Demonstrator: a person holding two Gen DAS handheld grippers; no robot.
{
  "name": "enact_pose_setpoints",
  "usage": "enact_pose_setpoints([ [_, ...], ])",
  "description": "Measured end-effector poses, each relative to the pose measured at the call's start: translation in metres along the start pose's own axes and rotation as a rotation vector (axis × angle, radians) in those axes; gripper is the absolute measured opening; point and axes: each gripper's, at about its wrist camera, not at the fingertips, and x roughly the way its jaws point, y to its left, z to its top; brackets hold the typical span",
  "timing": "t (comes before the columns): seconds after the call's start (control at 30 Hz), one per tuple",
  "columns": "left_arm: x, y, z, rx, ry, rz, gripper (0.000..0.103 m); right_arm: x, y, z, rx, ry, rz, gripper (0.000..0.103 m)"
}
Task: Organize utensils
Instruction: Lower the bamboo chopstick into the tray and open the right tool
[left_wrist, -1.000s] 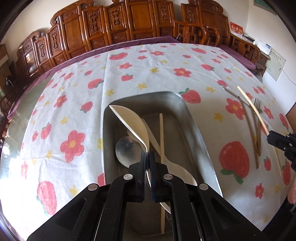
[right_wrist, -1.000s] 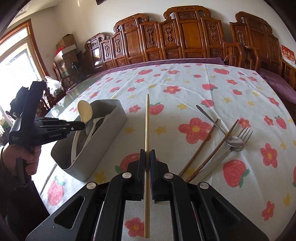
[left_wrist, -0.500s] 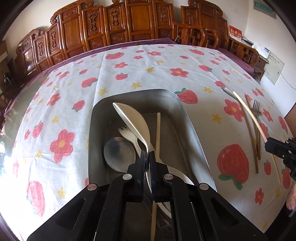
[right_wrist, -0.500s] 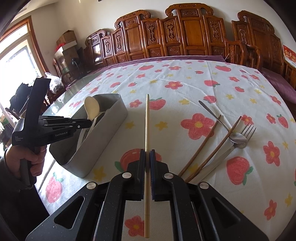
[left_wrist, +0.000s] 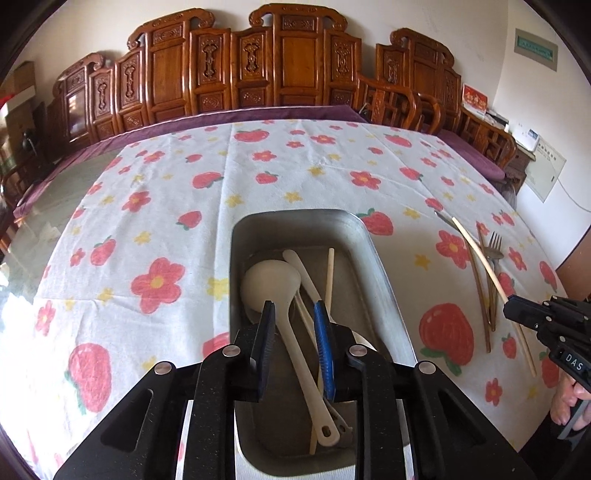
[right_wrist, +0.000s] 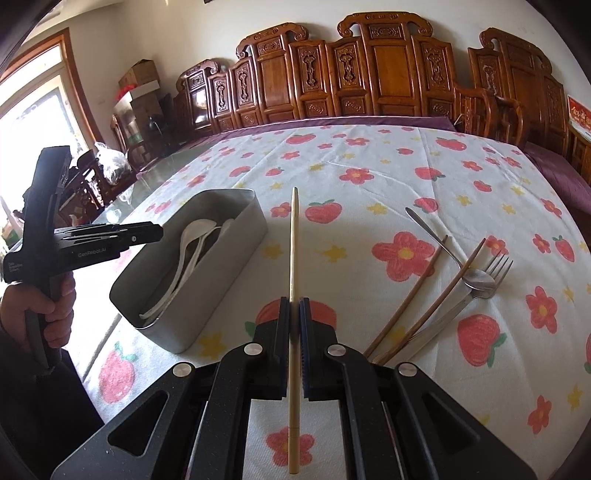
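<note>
Released since a second ago, the white spoon (left_wrist: 291, 332) now lies in the tin (left_wrist: 373, 258), and the left gripper (left_wrist: 293, 325) is above it, fingers opening with nothing pressed between them.

Right gripper (right_wrist: 294, 317) has its fingers clamped on a pale chopstick (right_wrist: 293, 251), held clear of the table (right_wrist: 351, 206). Beside it lie two brown chopsticks (right_wrist: 410, 295), a metal spoon (right_wrist: 443, 247) and a fork (right_wrist: 491, 273); other utensils under the white spoon are hard to make out.
</note>
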Motion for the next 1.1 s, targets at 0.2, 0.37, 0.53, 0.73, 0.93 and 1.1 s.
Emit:
enact_pose_setpoints([
  [0.2,-0.016,0.011,-0.005,-0.038,-0.021,0.003,0.023,-0.009,0.013,0.006,-0.008,-0.010,0.023,0.006],
  [0.37,-0.026,0.017,-0.006,-0.044,-0.042,0.018,0.030,-0.009,0.033,0.014,-0.045,0.001,0.032,0.006],
  [0.53,-0.029,0.026,-0.005,-0.057,-0.054,0.022,0.041,-0.001,0.050,0.024,-0.026,0.005,0.074,0.006],
  [0.73,-0.033,0.040,-0.004,-0.073,-0.090,0.044,0.070,0.023,0.079,0.036,-0.022,0.030,0.114,0.006],
  [0.93,-0.038,0.056,-0.003,-0.090,-0.107,0.058,0.082,0.047,0.098,0.046,-0.010,0.056,0.128,0.006],
  [1.1,-0.038,0.071,-0.003,-0.122,-0.105,0.065,0.082,0.068,0.108,0.055,0.030,0.080,0.132,0.006],
])
